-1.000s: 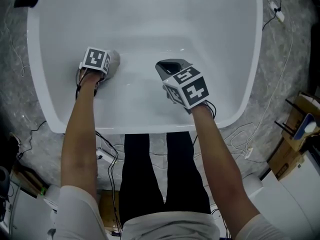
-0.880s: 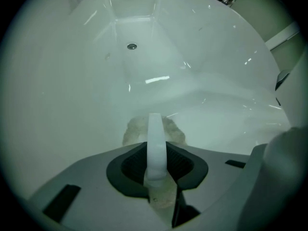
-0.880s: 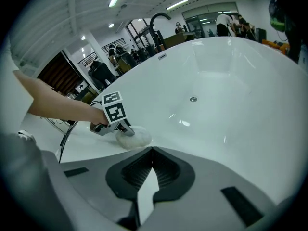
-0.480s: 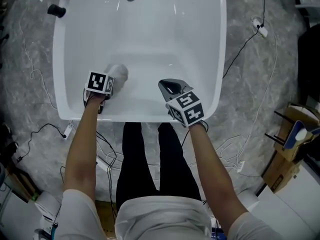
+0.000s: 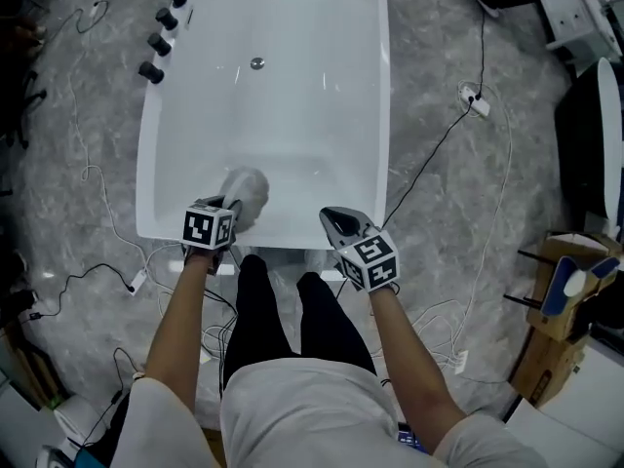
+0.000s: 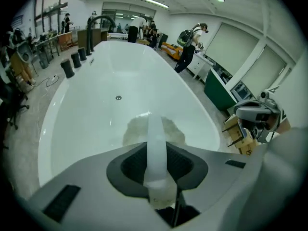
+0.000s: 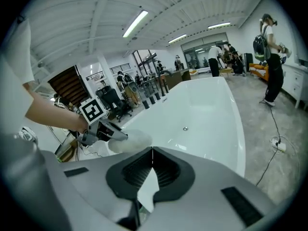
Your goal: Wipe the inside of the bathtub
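Head view: at the bathtub's (image 5: pixel 382 115) near end, the left gripper (image 5: pixel 226 213) is clamped on a fluffy white cloth's (image 5: pixel 246 191) strap, the cloth lying against the inner slope. The right gripper (image 5: pixel 339 224), jaws together and empty, hovers over the near rim. Wiping seems under way; the next stroke should carry the cloth toward the drain (image 5: pixel 256 63).

Bathtub (image 5: pixel 292 115) interior open; black knobs (image 5: pixel 150 71) along left rim.
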